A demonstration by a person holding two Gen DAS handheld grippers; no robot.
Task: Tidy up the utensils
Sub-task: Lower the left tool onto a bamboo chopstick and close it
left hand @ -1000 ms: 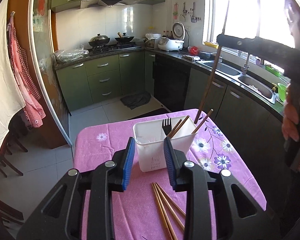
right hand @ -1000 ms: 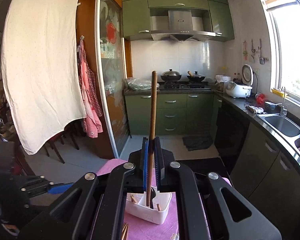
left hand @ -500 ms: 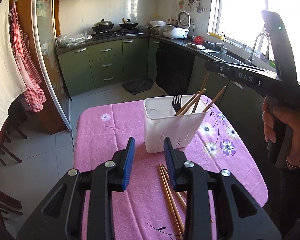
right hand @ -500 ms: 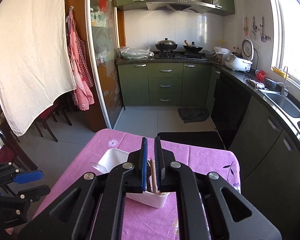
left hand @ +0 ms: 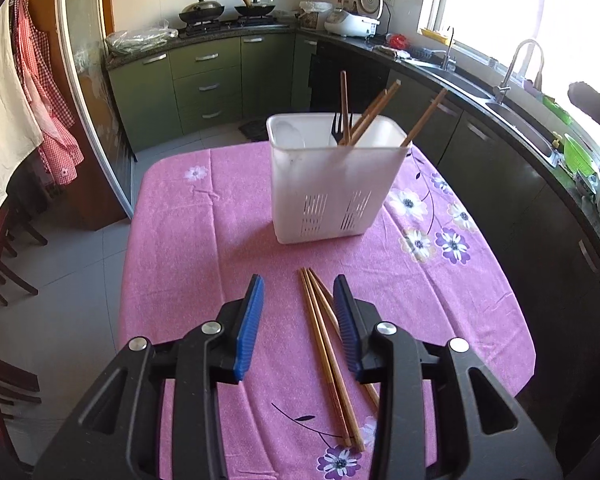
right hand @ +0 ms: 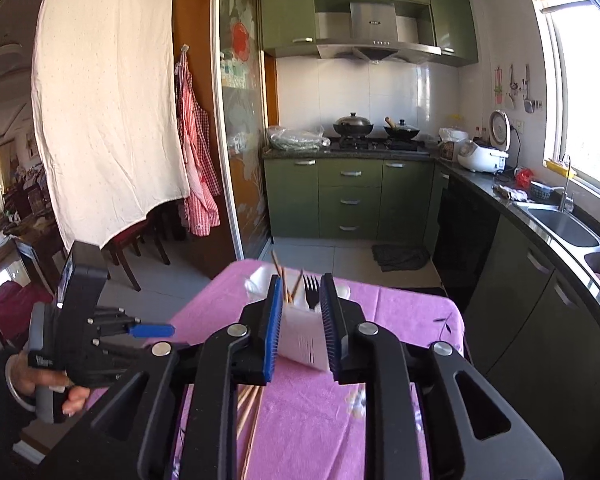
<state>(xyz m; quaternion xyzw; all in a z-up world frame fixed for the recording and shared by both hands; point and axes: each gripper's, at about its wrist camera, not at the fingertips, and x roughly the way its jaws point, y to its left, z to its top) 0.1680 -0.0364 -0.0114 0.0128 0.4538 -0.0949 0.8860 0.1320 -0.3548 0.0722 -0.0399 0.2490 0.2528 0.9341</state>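
A white plastic utensil holder [left hand: 332,184] stands on the pink flowered tablecloth [left hand: 204,240]. It holds several wooden chopsticks [left hand: 374,114] and a black fork [left hand: 337,130]. More wooden chopsticks [left hand: 326,352] lie loose on the cloth, partly between my left gripper's fingers. My left gripper [left hand: 299,322] is open and empty, low over them. My right gripper [right hand: 300,328] is open and empty, raised in front of the holder [right hand: 304,340], with the fork [right hand: 311,292] showing between its fingers. The left gripper also shows in the right wrist view [right hand: 150,330].
The table's edges drop to a tiled floor [left hand: 80,256]. Green kitchen cabinets [left hand: 208,80] and a counter with a sink [left hand: 512,116] run behind and to the right. Dark chairs [right hand: 140,244] and a hanging white cloth [right hand: 108,100] are at the left.
My right gripper let go of the chopstick into the holder, opened and drew back. My left gripper drew back and lowered over the loose chopsticks.
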